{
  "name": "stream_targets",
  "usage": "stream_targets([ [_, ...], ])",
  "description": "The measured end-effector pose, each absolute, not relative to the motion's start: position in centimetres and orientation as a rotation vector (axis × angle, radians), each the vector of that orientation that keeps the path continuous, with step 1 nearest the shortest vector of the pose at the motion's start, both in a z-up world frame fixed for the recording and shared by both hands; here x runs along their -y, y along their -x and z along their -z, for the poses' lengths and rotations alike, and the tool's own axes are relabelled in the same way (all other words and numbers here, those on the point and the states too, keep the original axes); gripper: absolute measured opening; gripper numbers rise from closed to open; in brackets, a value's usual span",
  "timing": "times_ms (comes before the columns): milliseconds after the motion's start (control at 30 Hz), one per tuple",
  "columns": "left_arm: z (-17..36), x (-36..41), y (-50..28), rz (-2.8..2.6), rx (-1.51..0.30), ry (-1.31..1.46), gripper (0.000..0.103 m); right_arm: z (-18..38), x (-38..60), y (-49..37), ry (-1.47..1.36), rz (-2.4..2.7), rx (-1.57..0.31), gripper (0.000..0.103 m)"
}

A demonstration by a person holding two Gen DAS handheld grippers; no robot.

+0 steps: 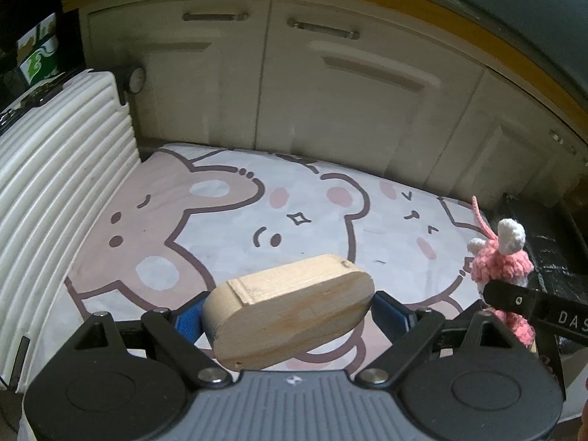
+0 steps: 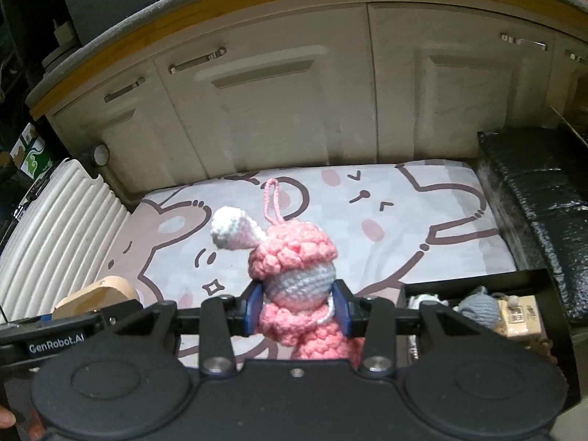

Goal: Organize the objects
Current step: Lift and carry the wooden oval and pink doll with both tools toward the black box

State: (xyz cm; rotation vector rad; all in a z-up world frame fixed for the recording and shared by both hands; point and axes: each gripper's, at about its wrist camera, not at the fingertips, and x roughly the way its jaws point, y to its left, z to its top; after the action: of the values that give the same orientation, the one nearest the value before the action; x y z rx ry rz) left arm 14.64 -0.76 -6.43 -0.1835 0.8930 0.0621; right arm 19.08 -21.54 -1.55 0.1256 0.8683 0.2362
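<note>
My left gripper [image 1: 288,314] is shut on an oval wooden block [image 1: 286,308] and holds it above the cartoon bear mat [image 1: 220,220]. My right gripper [image 2: 299,307] is shut on a pink and white crochet bunny [image 2: 294,261], held upright above the mat [image 2: 404,220]. The bunny also shows at the right edge of the left wrist view [image 1: 501,261]. The wooden block shows at the lower left of the right wrist view [image 2: 99,292].
A white ribbed suitcase [image 1: 55,169] stands left of the mat. Cream cabinet doors [image 1: 330,92] rise behind it. A black padded box [image 2: 544,202] lies on the right. A black tray [image 2: 477,283] at the lower right holds small toys.
</note>
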Motion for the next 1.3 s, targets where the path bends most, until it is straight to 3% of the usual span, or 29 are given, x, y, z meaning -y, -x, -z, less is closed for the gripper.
stream_targets([
  [933, 5.7, 11.1, -15.5, 0.179, -0.879, 0.112, 0.091, 0.1, 33.0, -17.1, -0.228, -0.087, -0.833, 0.042],
  [1300, 6.2, 15.2, -15.6, 0.275, -0.880, 0.064, 0.091, 3.6, 37.4, -17.4, -0.337, -0.020, -0.906, 0.042],
])
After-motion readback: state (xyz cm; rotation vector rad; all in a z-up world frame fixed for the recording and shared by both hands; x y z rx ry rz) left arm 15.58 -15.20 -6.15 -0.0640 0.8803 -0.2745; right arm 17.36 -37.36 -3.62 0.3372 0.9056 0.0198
